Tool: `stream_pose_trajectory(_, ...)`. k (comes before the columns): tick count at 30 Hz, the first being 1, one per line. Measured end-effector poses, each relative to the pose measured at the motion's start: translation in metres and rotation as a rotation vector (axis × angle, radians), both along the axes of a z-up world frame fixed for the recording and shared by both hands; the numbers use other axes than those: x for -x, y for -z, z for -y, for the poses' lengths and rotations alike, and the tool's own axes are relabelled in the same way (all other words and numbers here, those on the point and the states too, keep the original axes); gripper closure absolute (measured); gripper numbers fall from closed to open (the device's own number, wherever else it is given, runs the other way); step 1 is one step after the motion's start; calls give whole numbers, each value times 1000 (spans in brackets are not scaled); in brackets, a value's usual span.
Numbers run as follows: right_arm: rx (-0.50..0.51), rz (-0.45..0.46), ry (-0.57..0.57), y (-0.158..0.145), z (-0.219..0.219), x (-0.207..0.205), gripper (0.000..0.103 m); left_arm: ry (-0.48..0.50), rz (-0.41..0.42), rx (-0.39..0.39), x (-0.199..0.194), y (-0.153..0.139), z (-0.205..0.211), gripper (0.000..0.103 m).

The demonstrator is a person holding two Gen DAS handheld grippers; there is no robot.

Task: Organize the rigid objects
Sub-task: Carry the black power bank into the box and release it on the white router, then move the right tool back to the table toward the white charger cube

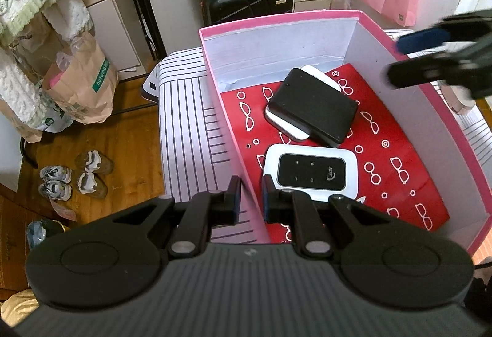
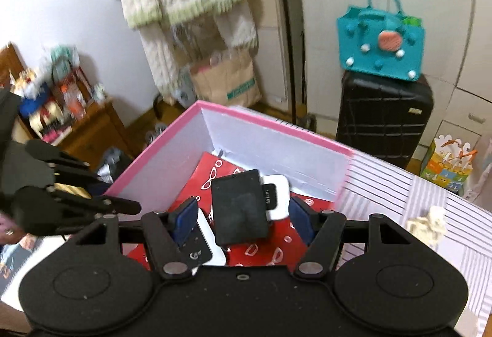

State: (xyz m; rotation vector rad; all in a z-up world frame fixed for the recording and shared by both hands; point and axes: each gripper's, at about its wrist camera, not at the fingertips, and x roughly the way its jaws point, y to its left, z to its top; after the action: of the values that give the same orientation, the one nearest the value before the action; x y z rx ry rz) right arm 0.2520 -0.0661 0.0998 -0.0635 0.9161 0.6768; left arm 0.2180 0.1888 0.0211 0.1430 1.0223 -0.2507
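**Box wall pinched by left tool; right tool open above the contents**

We find the pink box (image 1: 307,18) standing open on a striped surface (image 1: 184,109), its inner walls white and its floor covered by a red patterned sheet (image 1: 399,158). The left gripper (image 1: 249,197) straddles the near left wall: one finger stands outside it, the other inside, and the jaws are drawn in tight on the wall's edge.

Three devices lie on the floor. A black device (image 1: 312,106) rests crosswise on a white device (image 1: 289,128), overhanging it toward the right wall. A white router with a black screen (image 1: 310,172) lies flat just beside the left tool's inner finger, close to the gripped wall.

The right gripper (image 2: 244,218) hangs over the box with its jaws wide apart and nothing between its pads; in the left wrist view its fingers cross the right rim.

Bare floor remains along the right wall and the near right corner. The far left corner is also clear of devices. Outside the box, striped surface lies free on the left and behind.
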Motion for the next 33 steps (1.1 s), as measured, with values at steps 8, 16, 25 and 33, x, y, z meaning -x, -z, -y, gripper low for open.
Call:
stream_pose_trajectory(8, -96, 146, 122, 1, 69, 35, 20, 4, 0, -46, 1, 0, 8, 91)
stream_pose_trajectory(16, -20, 230, 242, 25, 119, 64, 20, 12, 0, -100, 5, -2, 16, 92)
stream_pose_trajectory(25, 29, 224, 265, 58, 146, 91, 20, 3, 2, -115, 9, -4, 19, 92)
stream_pose_trajectory(33, 35, 153, 248, 80, 152, 93, 20, -11, 1, -102, 10, -4, 18, 92)
